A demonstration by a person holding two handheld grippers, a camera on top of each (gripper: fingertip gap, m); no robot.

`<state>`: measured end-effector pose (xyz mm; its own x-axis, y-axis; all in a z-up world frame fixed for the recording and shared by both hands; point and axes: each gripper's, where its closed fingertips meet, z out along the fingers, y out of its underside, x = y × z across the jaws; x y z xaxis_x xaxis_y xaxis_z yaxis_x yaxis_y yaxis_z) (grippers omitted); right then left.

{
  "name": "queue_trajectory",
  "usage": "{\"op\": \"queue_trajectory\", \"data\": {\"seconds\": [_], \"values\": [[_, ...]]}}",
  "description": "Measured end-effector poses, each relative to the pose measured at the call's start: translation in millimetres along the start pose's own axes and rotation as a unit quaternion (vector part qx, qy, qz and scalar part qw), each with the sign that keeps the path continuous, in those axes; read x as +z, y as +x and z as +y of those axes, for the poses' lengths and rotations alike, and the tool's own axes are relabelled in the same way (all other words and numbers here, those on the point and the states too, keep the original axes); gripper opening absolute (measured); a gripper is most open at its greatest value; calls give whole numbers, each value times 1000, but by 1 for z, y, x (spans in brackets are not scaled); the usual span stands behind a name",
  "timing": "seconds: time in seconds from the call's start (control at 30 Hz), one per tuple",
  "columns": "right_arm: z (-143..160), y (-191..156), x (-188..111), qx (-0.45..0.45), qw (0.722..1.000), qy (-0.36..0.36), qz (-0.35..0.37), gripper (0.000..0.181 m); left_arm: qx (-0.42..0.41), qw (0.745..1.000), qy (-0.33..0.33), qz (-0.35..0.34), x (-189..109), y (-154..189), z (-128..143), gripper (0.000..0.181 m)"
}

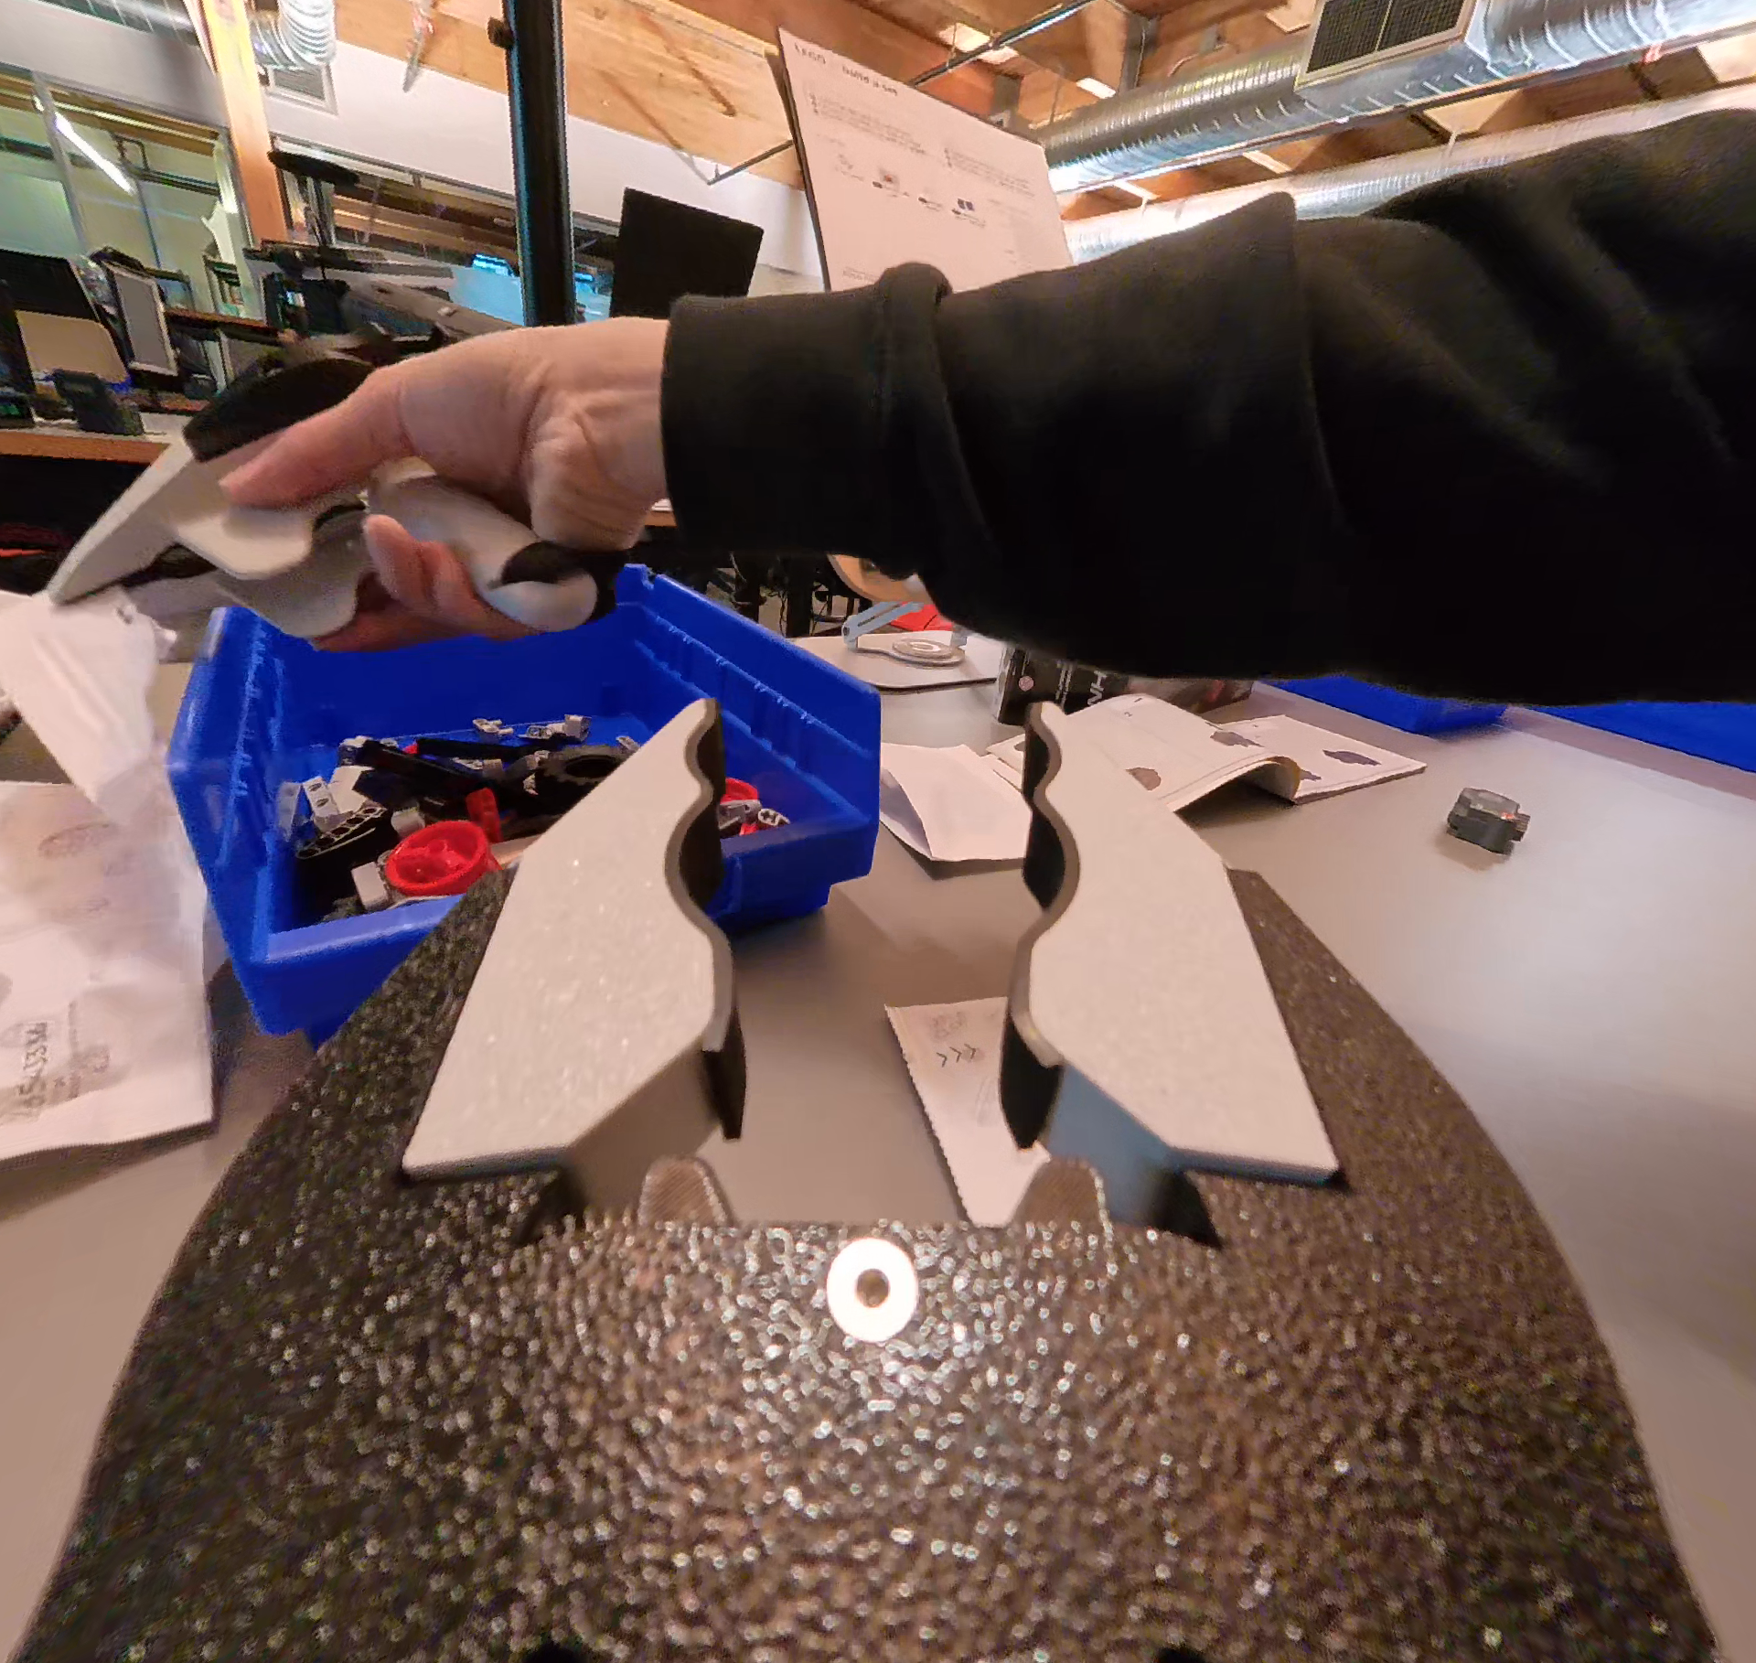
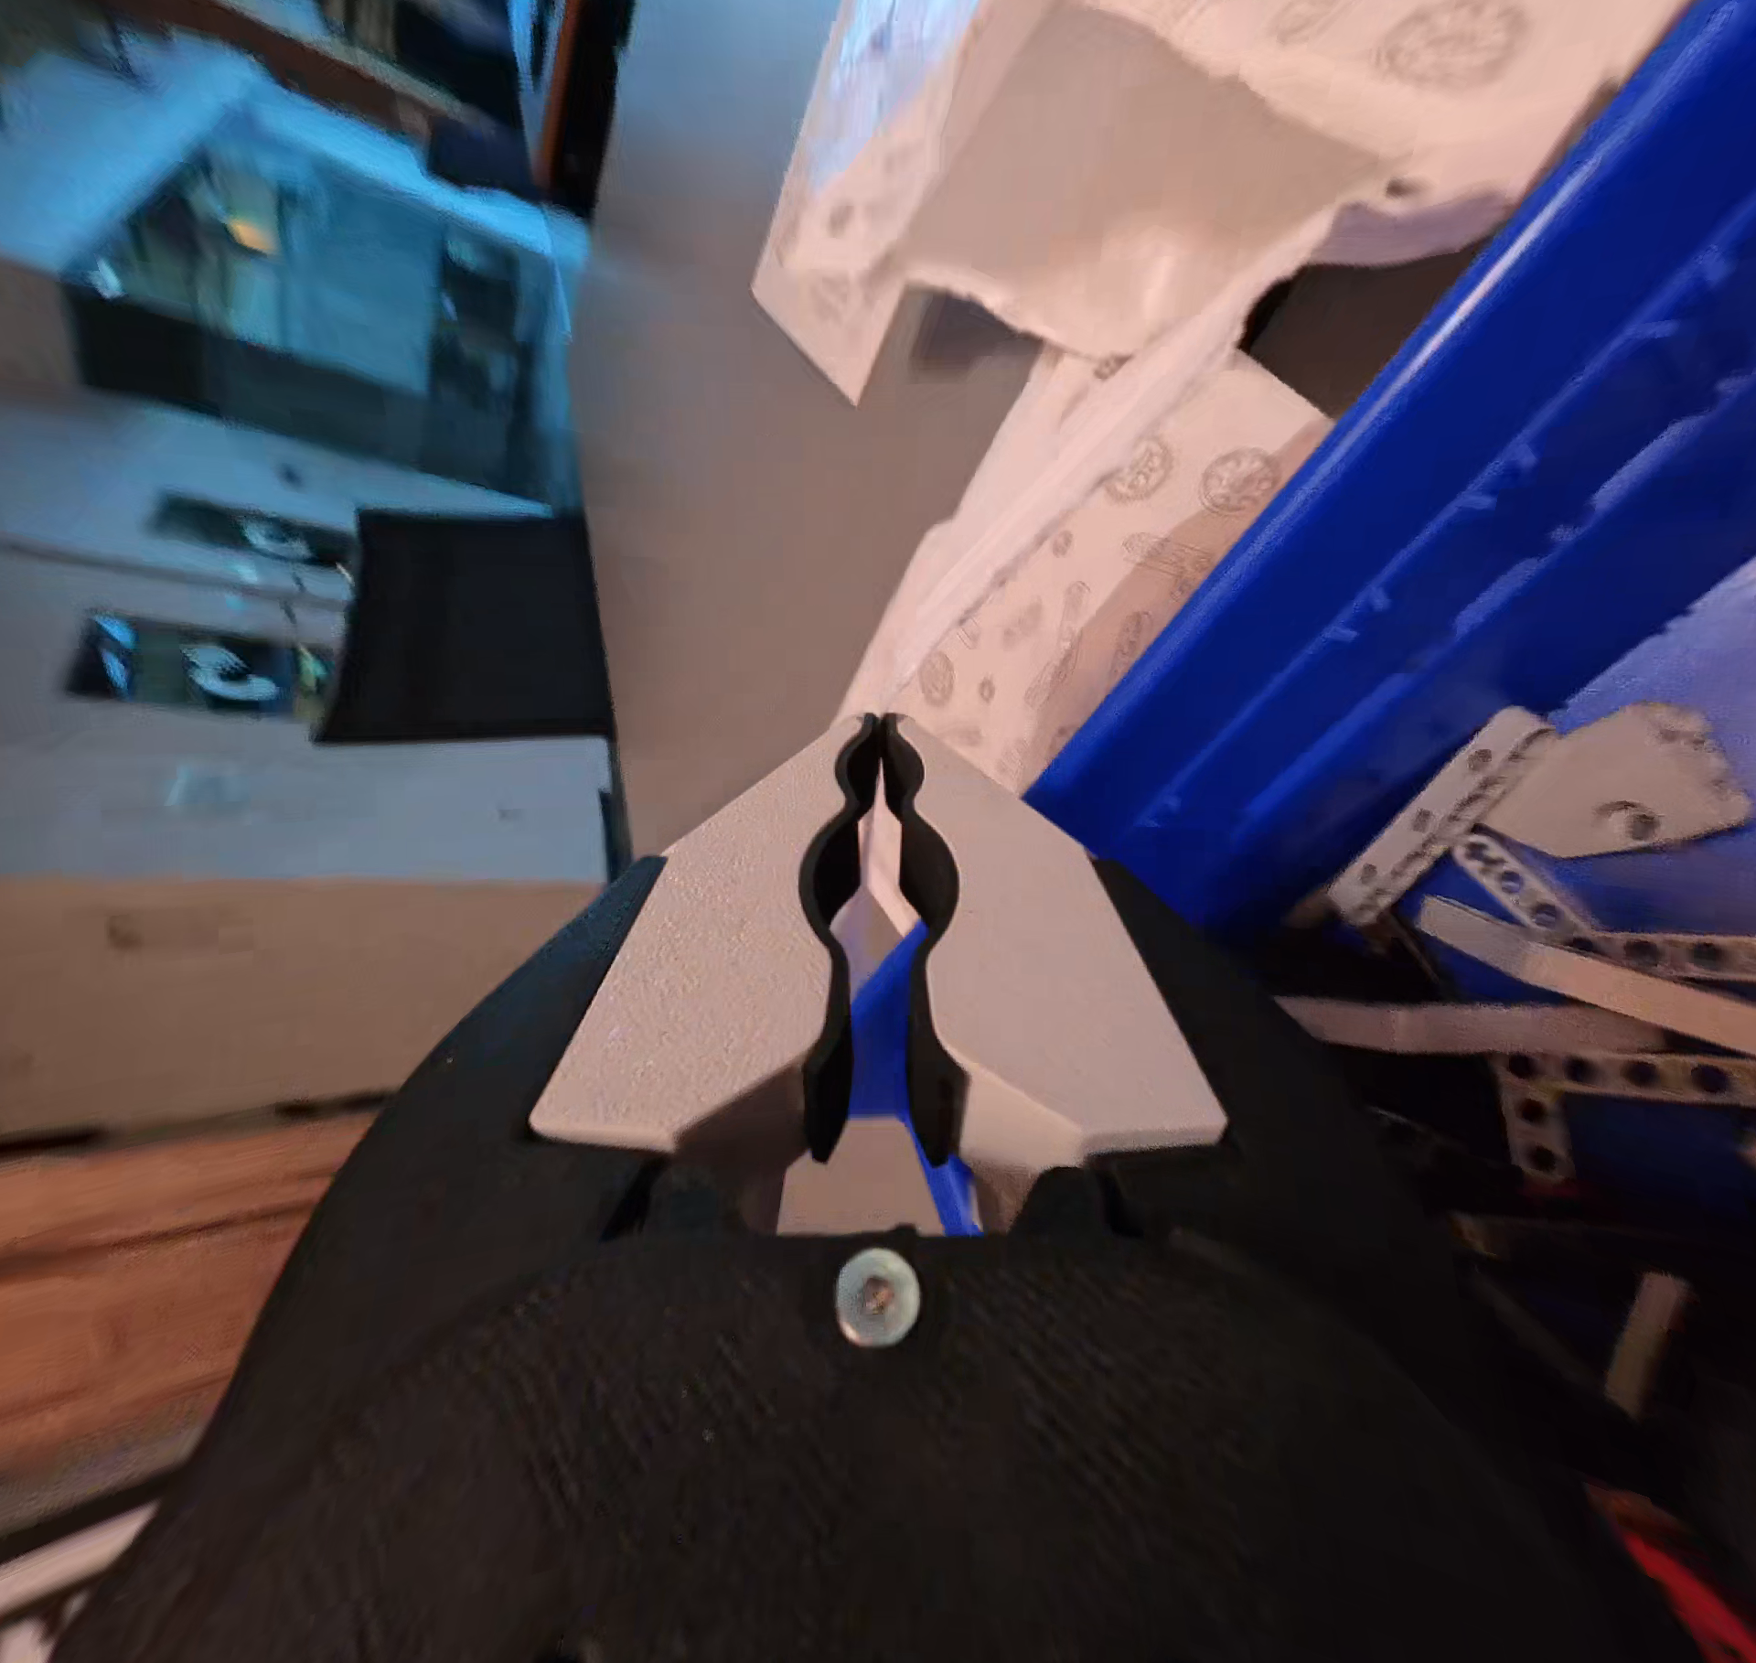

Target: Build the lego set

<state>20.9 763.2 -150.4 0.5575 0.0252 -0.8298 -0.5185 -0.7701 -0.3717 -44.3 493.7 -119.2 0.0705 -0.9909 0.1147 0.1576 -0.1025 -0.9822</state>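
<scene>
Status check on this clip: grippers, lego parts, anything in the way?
Left gripper open, empty, above the table. Right gripper shut, nothing visibly held, up beside the white paper bag. Lego parts loose in the blue bin. The sleeve crosses over the bin.

We are finding the bin [image 1: 808,714] sitting on the table [image 1: 1520,1000], loose pieces [image 1: 437,810] lying inside it. Paper bags [image 1: 85,905] are lying left of it, a booklet [image 1: 1235,753] right, a small part [image 1: 1487,819] farther right.
</scene>
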Motion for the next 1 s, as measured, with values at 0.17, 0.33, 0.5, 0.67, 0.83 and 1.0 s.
{"op": "queue_trajectory", "data": {"seconds": [0.17, 0.33, 0.5, 0.67, 0.83, 1.0], "values": [[5, 17, -33, -144, 982, -81, 94, 0, -3, 1000, 6, 5, 1, 2, -2, 60], [-9, -12, -43, -151, 987, -25, 40, 7, 1, 1000, 1, 12, 5, 7, -2, 59], [12, -26, -63, -200, 976, -80, 35, 36, 12, 1000, -16, 9, 4, 8, 3, 60], [53, -44, -159, -425, 896, -108, 64, 45, 15, 1000, -19, 18, 10, 14, 1, 55], [111, -4, -285, -541, 805, -50, 236, 65, 39, 994, -92, 48, 33, 38, 20, 56], [185, 54, -377, -512, 792, 35, 331, 62, 199, 949, -239, 56, 73, 78, 64, 59]]}}
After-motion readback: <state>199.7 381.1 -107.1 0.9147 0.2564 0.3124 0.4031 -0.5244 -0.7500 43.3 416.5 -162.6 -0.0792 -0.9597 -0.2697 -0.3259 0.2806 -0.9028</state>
